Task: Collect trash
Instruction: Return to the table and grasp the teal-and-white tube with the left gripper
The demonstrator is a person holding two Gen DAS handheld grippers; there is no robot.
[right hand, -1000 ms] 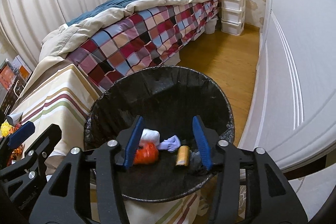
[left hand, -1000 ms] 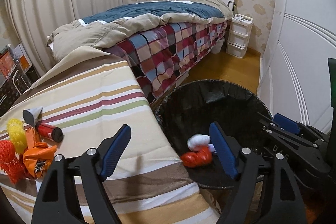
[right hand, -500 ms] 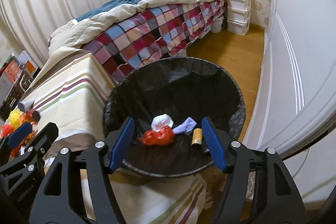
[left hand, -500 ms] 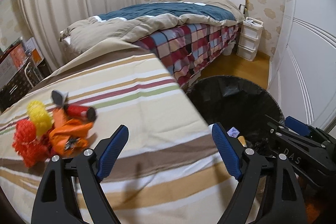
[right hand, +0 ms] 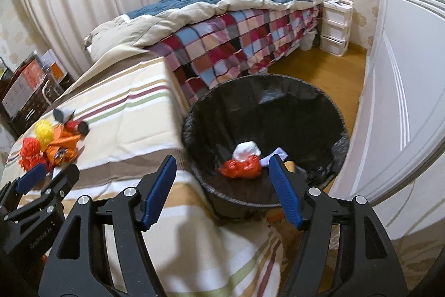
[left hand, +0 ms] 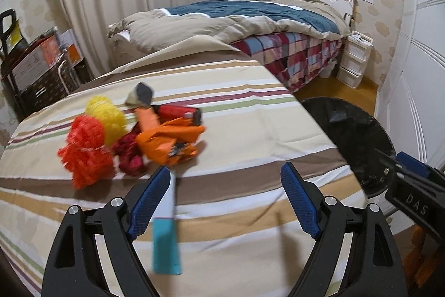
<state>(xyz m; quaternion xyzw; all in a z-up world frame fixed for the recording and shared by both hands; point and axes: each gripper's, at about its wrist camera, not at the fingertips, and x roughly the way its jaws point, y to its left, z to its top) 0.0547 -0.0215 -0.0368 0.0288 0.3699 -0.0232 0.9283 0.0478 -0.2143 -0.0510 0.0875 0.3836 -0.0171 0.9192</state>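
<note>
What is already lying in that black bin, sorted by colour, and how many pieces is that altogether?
White wad: 1
Red crumpled bag: 1
Lilac scrap: 1
Yellow-orange can, only partly visible: 1
Total in the black bin: 4

One legible marking was present: the letters "DAS", printed in pale capitals on the black body of the right gripper (left hand: 411, 180), seen at the right edge of the left wrist view. In the right wrist view, a line of pale print stood on the black body of the left gripper (right hand: 41, 185); it was too blurred to read.
</note>
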